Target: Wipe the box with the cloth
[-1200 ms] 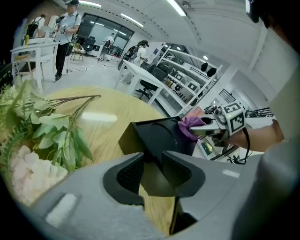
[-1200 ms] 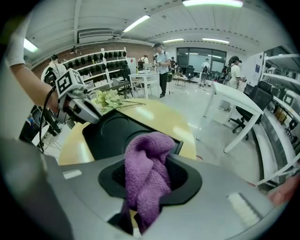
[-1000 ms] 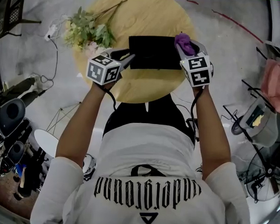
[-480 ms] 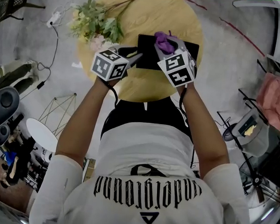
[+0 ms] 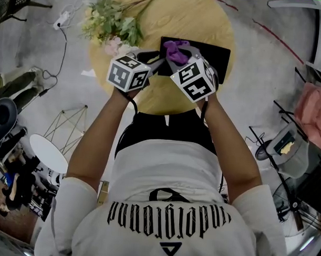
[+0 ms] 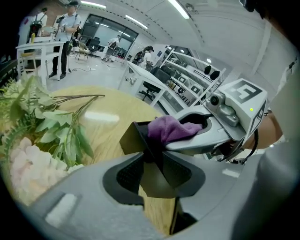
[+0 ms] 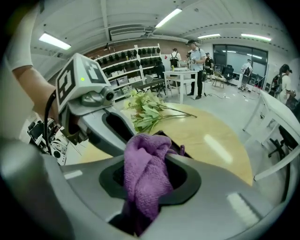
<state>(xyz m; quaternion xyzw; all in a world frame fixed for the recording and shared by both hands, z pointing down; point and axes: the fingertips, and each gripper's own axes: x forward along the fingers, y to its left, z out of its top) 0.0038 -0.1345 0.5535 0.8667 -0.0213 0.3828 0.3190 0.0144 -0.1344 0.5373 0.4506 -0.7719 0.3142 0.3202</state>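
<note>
While the left gripper [image 6: 152, 163] pinches the box [image 5: 213, 54] corner, the right gripper [image 7: 150, 183] fingers [image 7: 185, 183] clamp the cloth [image 7: 144, 161] on it.

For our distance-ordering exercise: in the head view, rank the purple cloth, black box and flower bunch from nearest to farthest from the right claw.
1. purple cloth, gripped in the right claw itself.
2. black box, just beneath it, stretching rightward.
3. flower bunch, farther off, on the left.
</note>
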